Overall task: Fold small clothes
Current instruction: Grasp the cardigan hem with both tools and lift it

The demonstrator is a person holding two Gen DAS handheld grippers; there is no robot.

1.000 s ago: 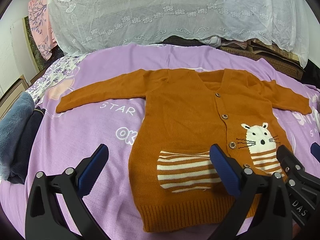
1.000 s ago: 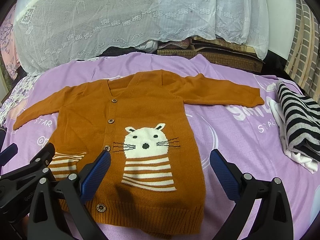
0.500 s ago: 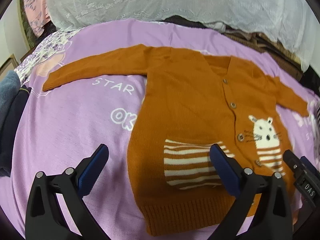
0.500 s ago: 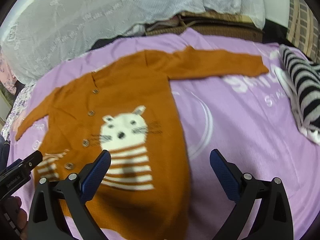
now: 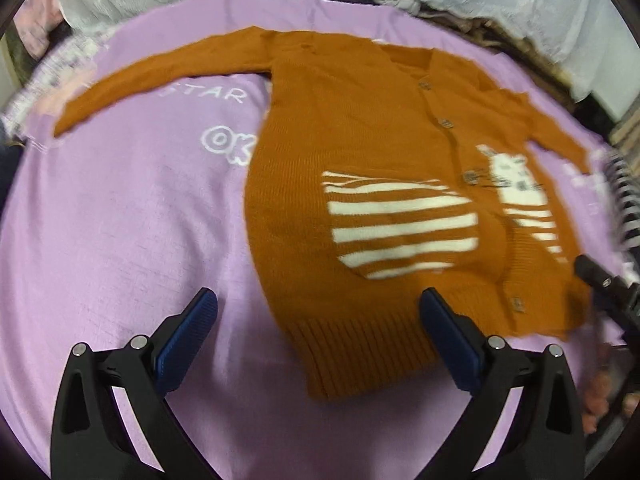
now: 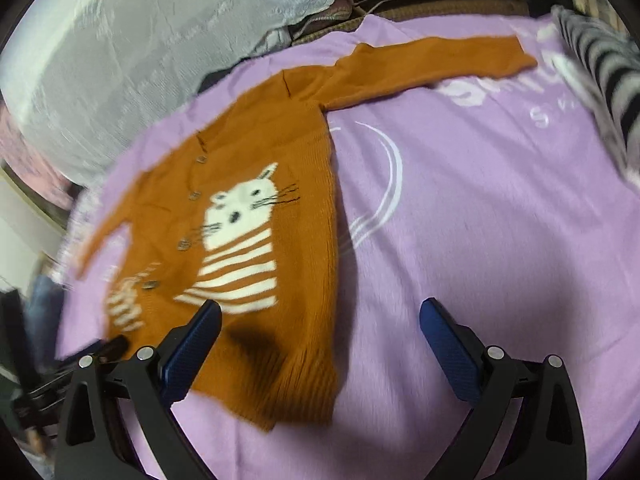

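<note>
We see a small orange knit cardigan lying flat and face up on a purple blanket, both sleeves spread out sideways. It is buttoned down the front, with a white cat motif on one panel, a cream-striped pocket on the other, and a ribbed hem nearest us.

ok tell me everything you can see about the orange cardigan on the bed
The orange cardigan is a small ribbed knit, lying face up and unfolded on the purple sheet with both sleeves spread sideways. It is buttoned down the front, with a cream cat figure on one panel and a cream-striped patch on the other, and a ribbed hem. Both open grippers hover over its hem; neither grips it.
</note>
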